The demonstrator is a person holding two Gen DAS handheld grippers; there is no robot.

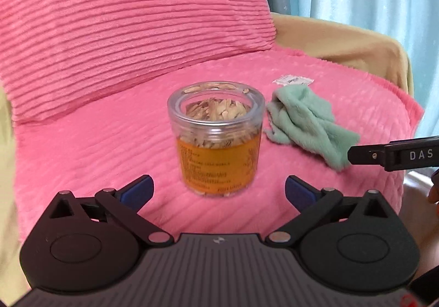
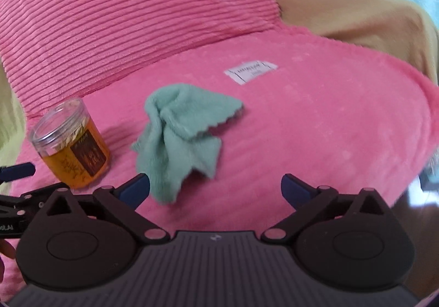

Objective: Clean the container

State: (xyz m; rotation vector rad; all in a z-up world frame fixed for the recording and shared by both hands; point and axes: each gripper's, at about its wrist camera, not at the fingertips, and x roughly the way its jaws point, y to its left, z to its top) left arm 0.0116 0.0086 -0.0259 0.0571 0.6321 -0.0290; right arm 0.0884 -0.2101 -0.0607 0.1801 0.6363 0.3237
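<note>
Pink blanket (image 1: pixel 90 158) underlies both spread tools: left tool (image 1: pixel 218 193) facing jar (image 1: pixel 216 139), right tool (image 2: pixel 215 190) facing cloth (image 2: pixel 181 137)

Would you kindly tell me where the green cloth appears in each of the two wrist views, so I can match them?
Left wrist view: the green cloth lies right of centre, just right of the jar.
Right wrist view: the cloth lies centre-left, ahead of the open right claw, the jar to its left.
Shared landmark: the white label on the pink cushion, beyond the cloth.
</note>
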